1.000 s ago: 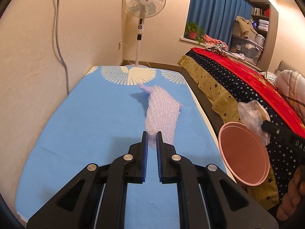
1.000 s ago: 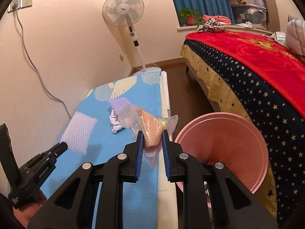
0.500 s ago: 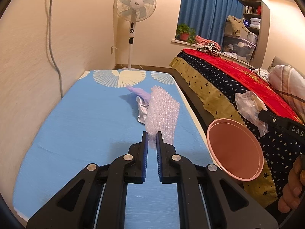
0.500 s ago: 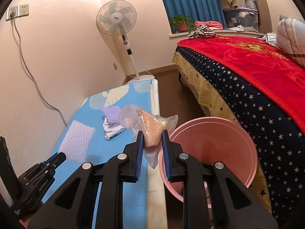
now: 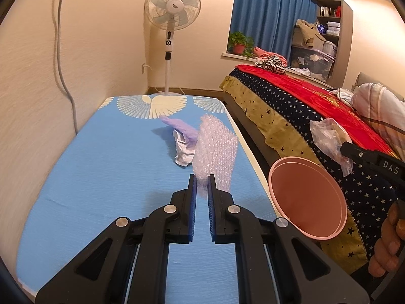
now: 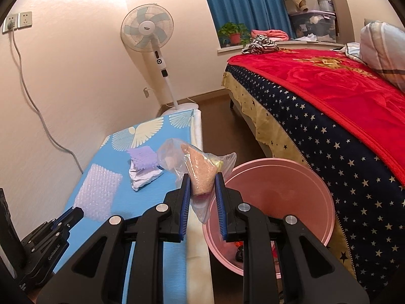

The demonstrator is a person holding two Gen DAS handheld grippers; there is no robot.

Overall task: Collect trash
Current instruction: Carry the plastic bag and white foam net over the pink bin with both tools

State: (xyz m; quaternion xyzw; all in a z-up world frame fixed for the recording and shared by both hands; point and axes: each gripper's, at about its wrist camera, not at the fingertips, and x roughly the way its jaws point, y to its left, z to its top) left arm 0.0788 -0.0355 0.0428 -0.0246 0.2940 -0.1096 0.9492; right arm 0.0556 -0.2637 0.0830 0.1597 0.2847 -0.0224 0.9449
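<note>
Since a second ago both of my grippers have swung across the room: in the left wrist view the crumpled white wrapper and purple piece, then hidden behind the bubble wrap, now show to its left, and in the right wrist view the pink bin has drawn closer under my right fingers.

Left to right. A grey cable [image 5: 59,58] hangs down the left wall. The blue mat [image 5: 106,177] with its white bird print lies along that wall. My left gripper [image 5: 201,185] is clenched on the lower edge of the bubble wrap sheet [image 5: 215,152], which stands up off the mat. Just behind it on the mat rest the crumpled white wrapper [image 5: 183,152] and a purple textured piece [image 5: 182,129], touching each other. A pedestal fan [image 5: 172,12] stands at the mat's far end.

My right gripper [image 6: 202,187] grasps a clear plastic bag [image 6: 200,169] holding pinkish-orange grains; the bag hangs at the near rim of the pink bin [image 6: 291,177]. The bin stands on the floor between the mat and the bed's star-patterned blanket [image 6: 329,131]. Small dark and red items lie in the bin's bottom; what they are I cannot tell.
</note>
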